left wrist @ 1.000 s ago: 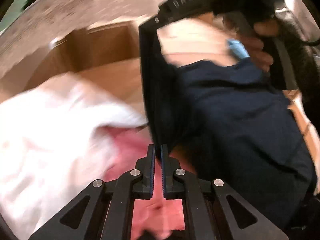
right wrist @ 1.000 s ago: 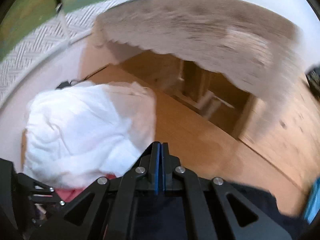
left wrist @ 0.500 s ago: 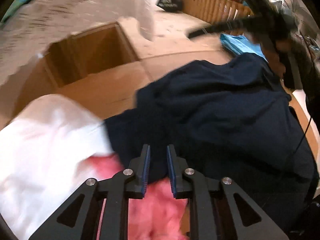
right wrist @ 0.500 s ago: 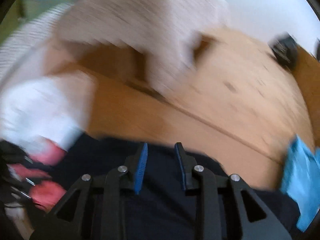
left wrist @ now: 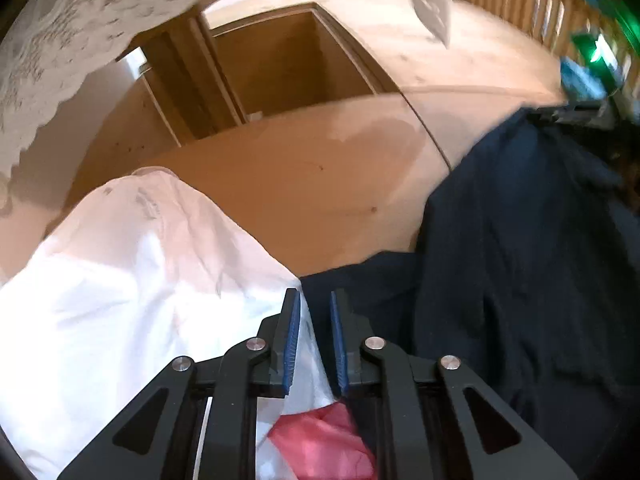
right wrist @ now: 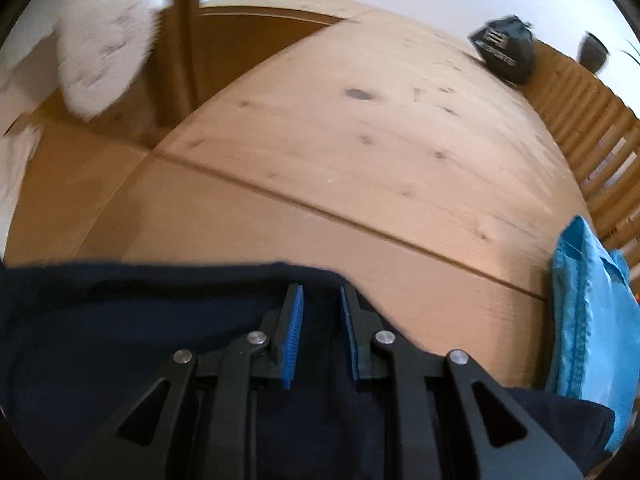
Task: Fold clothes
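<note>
Two tools, four garments in view: one navy, one white, one pink, one blue.

Left tool: jaws apart, nothing between the pads. It hangs over the seam where the white garment meets the navy garment. The pink garment shows low between the tool arms, mostly covered by the white one.

Right tool: jaws apart, empty, above the far edge of the navy garment. That edge runs roughly straight across the desk, from the left of frame to just past the right finger.

Navy garment lies crumpled on the near side of the desk, between the white pile on its left and the blue garment on its right. The blue one looks folded and sits at the right desk edge, touching or just overlapping the navy cloth.

Open room: a wide bare stretch of wood beyond the navy edge, with one seam line running across the boards.

Around: a dark bag at the far edge, a slatted wooden rail along the right side, a dark pot behind it. White lace cloth hangs at the upper left over a brown wooden frame; blurred.
</note>
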{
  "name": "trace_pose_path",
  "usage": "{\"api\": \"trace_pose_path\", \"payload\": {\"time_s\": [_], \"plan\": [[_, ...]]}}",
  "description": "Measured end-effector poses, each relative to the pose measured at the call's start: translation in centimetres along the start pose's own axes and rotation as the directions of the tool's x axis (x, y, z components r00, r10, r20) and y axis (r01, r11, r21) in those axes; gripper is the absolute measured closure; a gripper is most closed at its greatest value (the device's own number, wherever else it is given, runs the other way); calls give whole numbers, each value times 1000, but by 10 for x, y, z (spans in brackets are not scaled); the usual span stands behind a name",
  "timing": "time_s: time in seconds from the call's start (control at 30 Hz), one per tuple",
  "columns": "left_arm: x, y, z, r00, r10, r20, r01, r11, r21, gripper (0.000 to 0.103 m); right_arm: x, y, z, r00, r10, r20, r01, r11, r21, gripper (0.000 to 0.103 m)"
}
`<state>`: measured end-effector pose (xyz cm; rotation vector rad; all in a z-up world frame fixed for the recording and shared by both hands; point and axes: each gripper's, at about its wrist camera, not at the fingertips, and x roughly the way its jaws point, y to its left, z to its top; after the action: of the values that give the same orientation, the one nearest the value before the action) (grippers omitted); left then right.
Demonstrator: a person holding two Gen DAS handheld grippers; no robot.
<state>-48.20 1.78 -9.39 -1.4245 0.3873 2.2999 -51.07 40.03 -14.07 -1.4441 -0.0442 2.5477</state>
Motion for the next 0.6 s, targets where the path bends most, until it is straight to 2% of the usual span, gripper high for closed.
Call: {"api": "trace_pose_path", "payload": {"time_s": [0.1,0.13,0.23,0.27,0.3,0.33,0.47,0.6], "plan": [[6,3,0,1000,27,-15,-27,1000,15,75,-16,4,-7,997,72,30,-72,997,4,84],[9,0,-1,999,32,-24,-31,999,30,66,-23,9,-11,993,110,32,-110,994,-2,84],[24,-2,0,995,84,-45,-82,996,46,65,-40,27,-24,977,213,7,-212,976,-49,84],[29,-5,2,995,94,-43,-91,994,52,67,-43,34,-29,974,228,-8,-228,971,-75,84],[31,-7,3,994,102,-35,-99,993,60,75,-43,40,-33,974,226,-22,-227,969,-94,84],[33,-7,4,994,107,-39,-104,992,65,101,-42,45,-36,975,221,-36,-223,968,-112,84],[25,-2,7,993,120,-5,-120,992,26,100,-27,51,-45,982,165,-89,-178,971,-161,83],[4,19,11,987,147,62,-144,988,-48,100,-29,43,-44,981,176,-85,-187,969,-158,83]]}}
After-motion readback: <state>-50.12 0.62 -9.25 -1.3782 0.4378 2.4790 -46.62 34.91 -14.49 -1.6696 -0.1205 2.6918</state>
